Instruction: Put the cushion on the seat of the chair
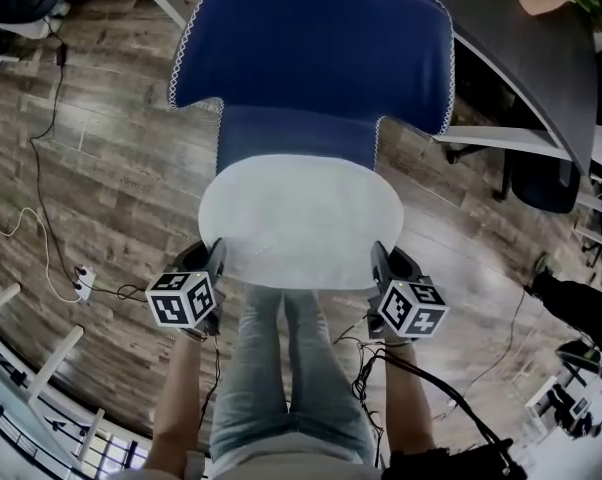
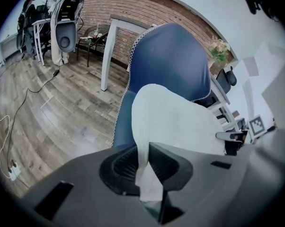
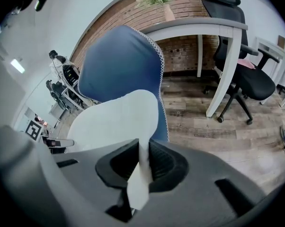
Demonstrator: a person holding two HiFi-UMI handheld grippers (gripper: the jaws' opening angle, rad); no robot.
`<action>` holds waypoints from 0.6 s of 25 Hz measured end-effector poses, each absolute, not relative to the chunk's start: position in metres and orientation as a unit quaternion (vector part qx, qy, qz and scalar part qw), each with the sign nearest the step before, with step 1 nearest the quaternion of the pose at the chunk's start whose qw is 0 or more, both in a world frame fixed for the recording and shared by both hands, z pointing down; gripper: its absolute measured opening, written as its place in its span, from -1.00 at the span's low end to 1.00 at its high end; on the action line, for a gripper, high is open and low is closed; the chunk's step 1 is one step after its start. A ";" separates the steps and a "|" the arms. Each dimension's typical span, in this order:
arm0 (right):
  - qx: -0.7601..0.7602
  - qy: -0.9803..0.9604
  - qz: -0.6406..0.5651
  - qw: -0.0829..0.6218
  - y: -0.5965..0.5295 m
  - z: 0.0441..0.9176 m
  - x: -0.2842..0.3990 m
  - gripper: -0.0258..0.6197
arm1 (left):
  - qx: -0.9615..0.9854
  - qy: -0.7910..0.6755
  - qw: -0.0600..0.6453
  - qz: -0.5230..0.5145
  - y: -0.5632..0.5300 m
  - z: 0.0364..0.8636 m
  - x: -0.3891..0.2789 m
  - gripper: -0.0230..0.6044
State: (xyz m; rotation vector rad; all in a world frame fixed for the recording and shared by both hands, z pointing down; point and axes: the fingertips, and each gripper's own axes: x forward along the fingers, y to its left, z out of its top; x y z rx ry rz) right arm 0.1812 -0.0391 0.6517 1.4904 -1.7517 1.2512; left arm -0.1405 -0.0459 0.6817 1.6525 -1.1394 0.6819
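Grippers first. L gripper (image 2: 145, 167): jaws nearly together, clamped on a thin fold of the white cushion (image 2: 173, 119); fabric runs down betw. the pads and out below. R gripper (image 3: 145, 167): same, pinched on the cushion's opposite edge. Neither empty. Head view: L gripper (image 1: 216, 256) at the cushion's near-left edge, R gripper (image 1: 381, 263) at near-right, roughly level w/ each other, marker cubes (image 1: 181, 298) toward the person.

Cushion (image 1: 301, 218): oval, pale, lies ahead of both grippers, toward the backrest (image 1: 311, 43) of the blue chair. Long axis runs L–R, i.e. along the line betw. the two grippers and across the chair. Seat almost wholly hidden under it; only a blue strip (image 1: 296, 133) shows betw. the cushion's far edge and the backrest, plus a white-stitched blue edge beside it in the left gripper view. Looks centred side to side. Resting on the seat vs. just above it: can't tell. Same for whether the near edge overhangs the seat front.

Relation the next move turns on (judgement): cushion is already over the seat, one hand per end, both equally near. Release should be symmetric; letting one side go first could skew it.

Writing/brands: none legible. Only square b/w markers on the cubes; no label seen on cushion or chair.
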 end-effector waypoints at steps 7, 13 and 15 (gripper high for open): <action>0.556 -0.641 0.461 0.260 -0.047 0.667 0.182 -0.77 | 0.687 -0.460 0.484 0.288 -0.061 0.696 -0.139 -0.78; 0.558 -0.639 0.462 0.259 -0.058 0.687 0.182 -0.77 | 0.686 -0.461 0.482 0.292 -0.074 0.713 -0.138 -0.78; 0.559 -0.639 0.461 0.258 -0.063 0.692 0.182 -0.77 | 0.686 -0.462 0.481 0.292 -0.079 0.719 -0.139 -0.78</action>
